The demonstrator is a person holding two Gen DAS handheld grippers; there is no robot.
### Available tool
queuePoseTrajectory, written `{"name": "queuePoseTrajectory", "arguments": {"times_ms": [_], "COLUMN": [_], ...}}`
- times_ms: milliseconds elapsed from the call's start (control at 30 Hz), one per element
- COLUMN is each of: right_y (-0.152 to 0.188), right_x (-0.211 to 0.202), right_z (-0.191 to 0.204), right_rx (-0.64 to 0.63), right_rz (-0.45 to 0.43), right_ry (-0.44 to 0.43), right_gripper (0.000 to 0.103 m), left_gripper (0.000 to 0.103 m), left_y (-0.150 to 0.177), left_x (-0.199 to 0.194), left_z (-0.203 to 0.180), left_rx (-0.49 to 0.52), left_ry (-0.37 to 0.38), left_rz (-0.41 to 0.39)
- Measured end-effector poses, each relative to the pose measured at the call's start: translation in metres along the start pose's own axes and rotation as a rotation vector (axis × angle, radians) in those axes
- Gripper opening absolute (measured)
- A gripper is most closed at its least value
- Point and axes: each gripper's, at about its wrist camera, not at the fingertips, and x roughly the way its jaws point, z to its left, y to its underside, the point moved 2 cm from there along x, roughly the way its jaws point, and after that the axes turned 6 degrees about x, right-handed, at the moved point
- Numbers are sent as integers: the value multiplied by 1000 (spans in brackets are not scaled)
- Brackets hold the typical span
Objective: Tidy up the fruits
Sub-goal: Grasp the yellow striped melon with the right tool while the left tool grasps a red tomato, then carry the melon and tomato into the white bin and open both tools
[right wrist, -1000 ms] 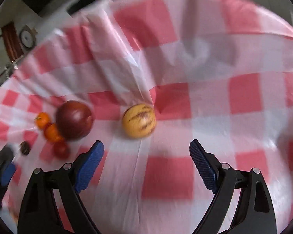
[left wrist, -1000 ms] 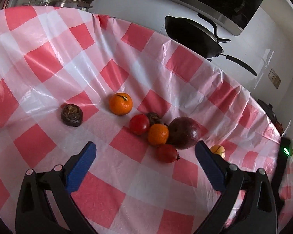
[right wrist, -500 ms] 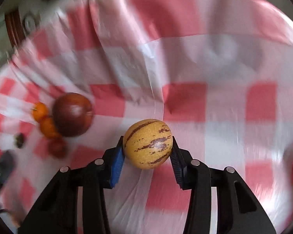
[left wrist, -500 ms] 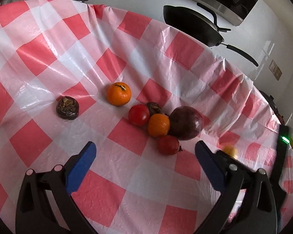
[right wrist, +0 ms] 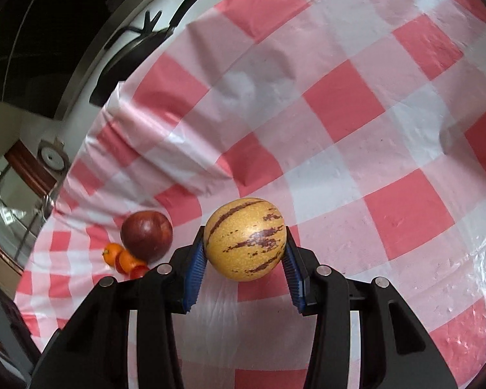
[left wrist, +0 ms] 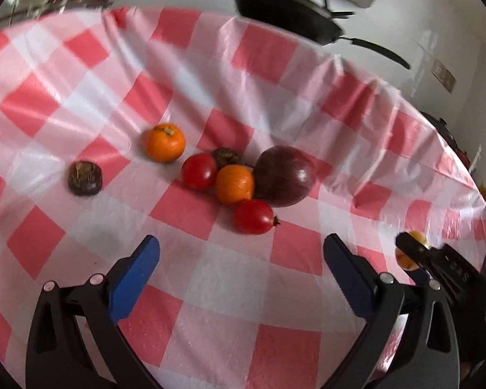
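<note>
Item: striped yellow melon. Location: clamped between the blue pads of my right gripper, lifted clear of the checked tablecloth.

Step in hand: carrying. My judgement is that the pick is done and the fruit is on its way to the pile.

Pile: big dark red fruit, orange touching it, two tomatoes beside, a small dark fruit behind. Strays: a second orange just apart from the pile, a dark flat fruit well apart.

Next move calls for: a low, level approach to the open side of the big dark red fruit, a gentle set-down so nothing rolls, then release.

Pose, right: pointing forward and down, rolled to one side, pads pressed on the melon's flanks.

Pose, left: left gripper holds nothing, jaws wide apart, tilted down over the cloth, short of the pile.
</note>
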Motion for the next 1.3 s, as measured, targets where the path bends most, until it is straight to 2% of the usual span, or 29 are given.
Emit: {"name": "queuePoseTrajectory", "arguments": {"times_ms": [33,100,200,333,433,500,633,733,867,1000,1200,1300], "right_y": [-1,-2,0,1,1,1,2,3,2,3,3,3], "right_x": [1,5,4,4,5,6,5,4,6,7,9,8], "right_z": [-1,2,8,11,10,10,11,12,12,13,13,11], "right_rx": [2,-6,-42,-61,-51,-49,-59,-68,-68,-74,-79,-72], "right_rz": [-5,-5,-14,-15,-15,-14,-14,-17,-15,-13,-6,-5], "right_ry": [-2,-4,4,7,5,4,6,3,4,3,-1,-8], "right_gripper": [44,44,44,44,44,44,44,44,44,44,44,44], "left_gripper": [101,91,83,78,52,38,37,37,37,37,37,37], "left_y": [-2,-7,-14,-23,-23,-21,-13,-9,13,28,23,23], "left_x": [5,15,33,57,72,69,52,23,-24,-47,-50,-51], "left_z": [0,-3,-20,-38,-36,-38,-38,-37,-29,-23,-12,-10], "left_rx": [-9,2,82,172,168,208,229,204,164,133,85,87], "left_ry": [-3,-26,-81,-172,-178,-184,-157,-123,-54,-34,-9,-25], "left_rz": [15,34,69,107,178,181,160,99,16,-26,-33,-48]}}
